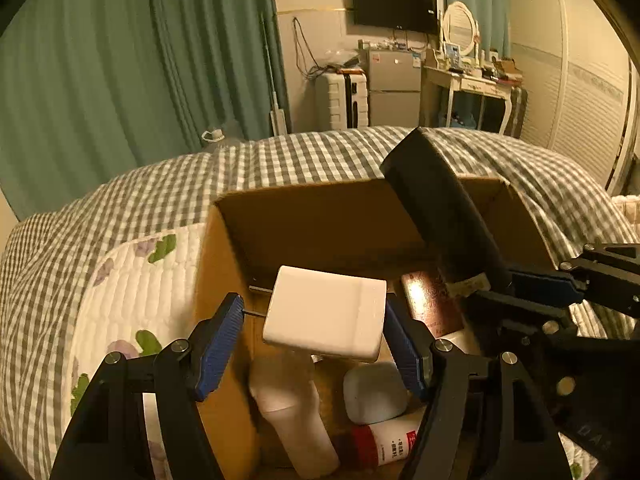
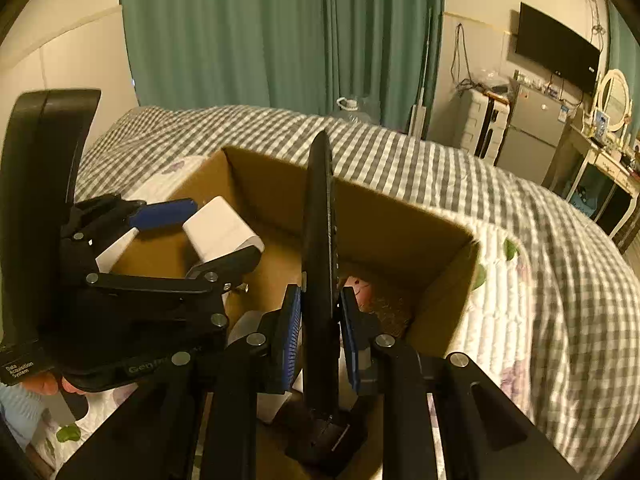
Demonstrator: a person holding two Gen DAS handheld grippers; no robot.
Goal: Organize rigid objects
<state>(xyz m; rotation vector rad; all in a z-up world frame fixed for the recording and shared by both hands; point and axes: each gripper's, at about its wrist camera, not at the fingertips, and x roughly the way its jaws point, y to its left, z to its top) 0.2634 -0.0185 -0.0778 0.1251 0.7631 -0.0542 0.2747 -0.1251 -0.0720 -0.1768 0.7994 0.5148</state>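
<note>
An open cardboard box [image 1: 304, 216] sits on the bed; it also shows in the right wrist view [image 2: 400, 216]. My left gripper [image 1: 314, 338] hovers over the box with a white rectangular block [image 1: 326, 312] between its fingers; only the right pad touches it and a gap shows on the left. The block also shows in the right wrist view [image 2: 220, 230]. My right gripper [image 2: 320, 332] is shut on a long flat black object [image 2: 318, 248], upright over the box; it also shows in the left wrist view [image 1: 440, 208]. Inside lie a white bottle [image 1: 292, 412], a white case [image 1: 374, 392], a red-capped bottle [image 1: 384, 440] and a brown bottle [image 1: 430, 300].
The box rests on a grey checked bedspread [image 1: 280, 156] with a white quilted floral cover [image 1: 132, 292] at its left. Green curtains [image 1: 120, 60] hang behind. A suitcase [image 1: 340, 100], small fridge [image 1: 394, 88] and dressing table [image 1: 476, 84] stand far back.
</note>
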